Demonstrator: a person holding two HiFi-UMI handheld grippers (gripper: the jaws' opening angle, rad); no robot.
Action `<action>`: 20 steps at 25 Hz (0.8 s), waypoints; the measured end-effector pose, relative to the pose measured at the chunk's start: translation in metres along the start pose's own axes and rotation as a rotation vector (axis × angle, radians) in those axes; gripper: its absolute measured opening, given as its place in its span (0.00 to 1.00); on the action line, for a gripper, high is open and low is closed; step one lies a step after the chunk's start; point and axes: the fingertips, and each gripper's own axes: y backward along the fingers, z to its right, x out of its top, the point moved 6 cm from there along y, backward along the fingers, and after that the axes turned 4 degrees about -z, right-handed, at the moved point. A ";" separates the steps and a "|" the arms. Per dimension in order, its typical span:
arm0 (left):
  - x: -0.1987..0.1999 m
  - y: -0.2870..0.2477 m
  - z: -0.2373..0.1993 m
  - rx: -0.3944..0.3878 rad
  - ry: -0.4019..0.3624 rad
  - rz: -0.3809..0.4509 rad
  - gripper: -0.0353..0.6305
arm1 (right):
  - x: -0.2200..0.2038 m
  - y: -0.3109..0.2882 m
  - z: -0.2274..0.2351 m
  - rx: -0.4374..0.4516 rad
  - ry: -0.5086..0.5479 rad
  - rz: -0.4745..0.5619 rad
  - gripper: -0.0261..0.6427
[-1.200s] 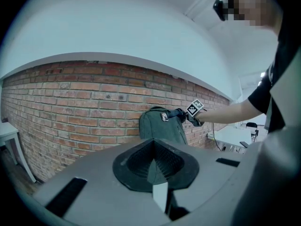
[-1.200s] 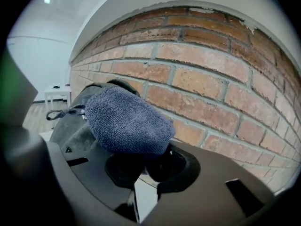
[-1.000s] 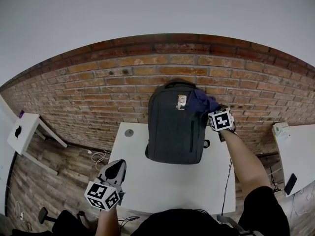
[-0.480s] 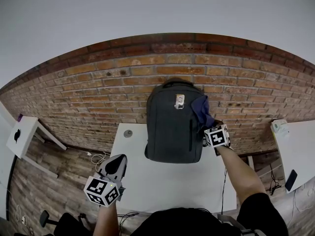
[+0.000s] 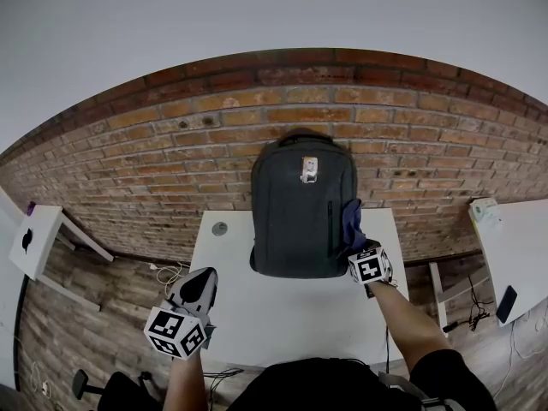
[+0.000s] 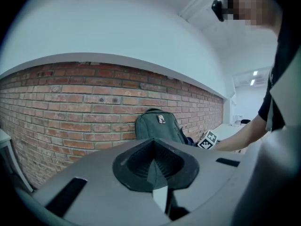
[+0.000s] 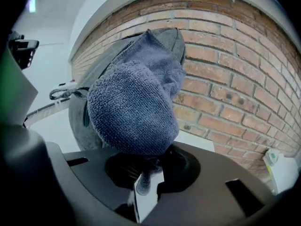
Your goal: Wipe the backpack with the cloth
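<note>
A dark grey backpack (image 5: 301, 208) stands upright on the white table (image 5: 291, 311), leaning against the brick wall. It also shows in the left gripper view, the backpack (image 6: 157, 126) small and far off. My right gripper (image 5: 359, 248) is shut on a blue cloth (image 5: 352, 224), which lies against the backpack's lower right side. In the right gripper view the cloth (image 7: 134, 105) bulges out of the right gripper (image 7: 146, 175) and covers most of the backpack (image 7: 84, 121). My left gripper (image 5: 198, 287) hangs over the table's front left corner, shut on nothing.
A brick wall (image 5: 171, 161) runs right behind the table. A small round grommet (image 5: 220, 228) sits in the table top left of the backpack. White tables stand at the far left (image 5: 34, 234) and far right (image 5: 514, 255). Cables (image 5: 171, 272) lie on the wooden floor.
My right gripper has drawn the cloth down the backpack's right side, from near the top to the lower edge. The left gripper has stayed put.
</note>
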 end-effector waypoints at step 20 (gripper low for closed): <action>-0.009 -0.006 -0.004 -0.021 0.019 0.003 0.05 | -0.077 0.019 -0.071 0.116 -0.120 -0.079 0.13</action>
